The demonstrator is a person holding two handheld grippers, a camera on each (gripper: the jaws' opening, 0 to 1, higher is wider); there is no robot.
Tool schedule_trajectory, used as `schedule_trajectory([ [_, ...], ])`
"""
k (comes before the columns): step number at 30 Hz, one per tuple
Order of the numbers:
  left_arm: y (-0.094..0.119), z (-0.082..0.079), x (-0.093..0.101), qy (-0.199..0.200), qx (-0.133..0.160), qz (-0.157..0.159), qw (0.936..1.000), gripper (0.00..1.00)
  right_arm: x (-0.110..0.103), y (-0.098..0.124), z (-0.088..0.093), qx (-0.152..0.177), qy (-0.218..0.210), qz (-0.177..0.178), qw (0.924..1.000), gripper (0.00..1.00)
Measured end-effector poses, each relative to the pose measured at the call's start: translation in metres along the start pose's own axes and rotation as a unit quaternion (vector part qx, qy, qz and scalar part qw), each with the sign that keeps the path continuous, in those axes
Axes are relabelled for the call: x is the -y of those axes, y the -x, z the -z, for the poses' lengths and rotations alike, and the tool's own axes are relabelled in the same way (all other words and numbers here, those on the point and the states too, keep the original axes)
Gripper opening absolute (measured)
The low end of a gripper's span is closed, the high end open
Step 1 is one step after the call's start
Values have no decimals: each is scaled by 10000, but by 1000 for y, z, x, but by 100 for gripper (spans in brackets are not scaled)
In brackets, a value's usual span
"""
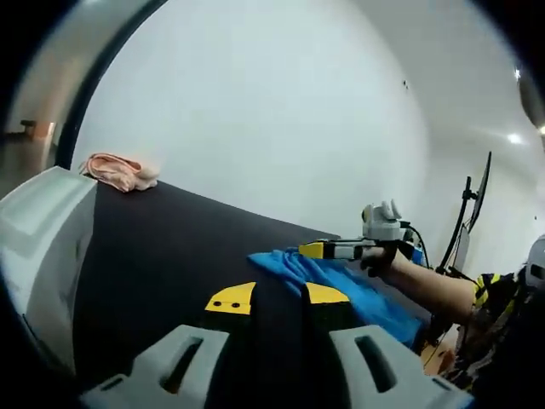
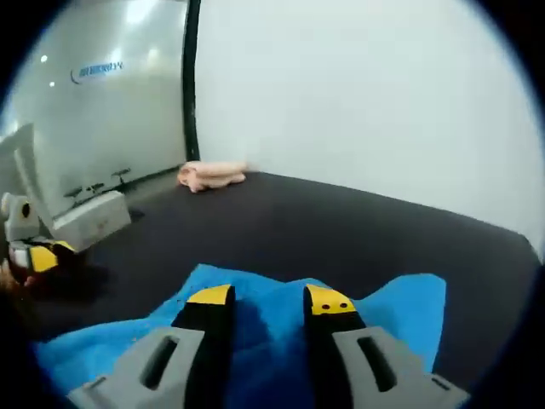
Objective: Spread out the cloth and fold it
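The blue cloth (image 2: 255, 341) is seen spread on the near part of the black bench (image 2: 341, 230). Both the left tongs (image 1: 277, 298) and the right tongs (image 2: 269, 300) are held apart, gripping nothing. Being soft and light, the cloth is best taken at a corner.

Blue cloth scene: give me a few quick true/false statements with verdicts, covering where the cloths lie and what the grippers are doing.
1. The blue cloth lies on a dark table. True.
2. The pink cloth lies on top of the blue cloth. False: it sits apart, far across the table near the white wall.
3. The right gripper has its jaws apart over the blue cloth. True.
4. The pink cloth is spread flat. False: it is bunched in a heap.
5. The left gripper is clamped on the pink cloth. False: its jaws stand apart, far from it.
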State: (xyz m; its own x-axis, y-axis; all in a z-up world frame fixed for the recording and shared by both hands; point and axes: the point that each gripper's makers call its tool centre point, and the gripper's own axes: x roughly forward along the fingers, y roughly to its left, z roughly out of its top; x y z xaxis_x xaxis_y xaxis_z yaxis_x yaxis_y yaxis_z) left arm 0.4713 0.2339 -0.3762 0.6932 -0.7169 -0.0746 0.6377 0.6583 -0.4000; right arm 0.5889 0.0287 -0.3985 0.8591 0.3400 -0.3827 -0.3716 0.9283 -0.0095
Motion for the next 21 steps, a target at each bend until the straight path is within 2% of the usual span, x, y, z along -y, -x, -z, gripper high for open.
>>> schedule_trajectory([
  [2,3,2,-4,37,-18,-36,10000,18,-3,-2,-1,-106,-442,-113,9989,30],
  [5,5,5,-9,92,-28,-89,9999,18,-11,-4,-4,-120,-481,-169,9986,32],
  [6,5,6,-10,143,-31,-101,9998,18,-11,-6,0,-216,-197,-121,9995,30],
  [7,5,6,-10,158,-33,-109,9998,18,-4,-8,12,-502,313,115,9982,23],
  [8,5,6,-10,164,-35,-123,9998,18,-2,-9,19,-618,659,176,9958,18],
  [9,6,6,-11,161,-33,-138,9998,18,-4,-10,21,-555,850,165,9947,15],
  [10,6,6,-10,152,-30,-131,9998,18,-7,-10,23,-509,729,148,9959,8],
  [11,6,5,-9,145,-28,-121,9998,18,-8,-9,21,-451,760,139,9960,6],
  [13,7,4,-7,90,-31,-111,9999,18,-7,-5,12,-328,747,93,9966,4],
  [17,7,3,-7,41,-48,-116,9999,18,-8,6,-16,77,203,-138,9997,4],
  [18,7,4,-7,41,-50,-118,9999,18,-10,10,-26,225,45,-233,9995,4],
  [19,7,5,-8,53,-65,-125,9999,18,-12,12,-32,305,4,-328,9990,4],
  [21,6,6,-9,78,-67,-131,9999,18,-19,20,-52,670,-59,-541,9963,4],
])
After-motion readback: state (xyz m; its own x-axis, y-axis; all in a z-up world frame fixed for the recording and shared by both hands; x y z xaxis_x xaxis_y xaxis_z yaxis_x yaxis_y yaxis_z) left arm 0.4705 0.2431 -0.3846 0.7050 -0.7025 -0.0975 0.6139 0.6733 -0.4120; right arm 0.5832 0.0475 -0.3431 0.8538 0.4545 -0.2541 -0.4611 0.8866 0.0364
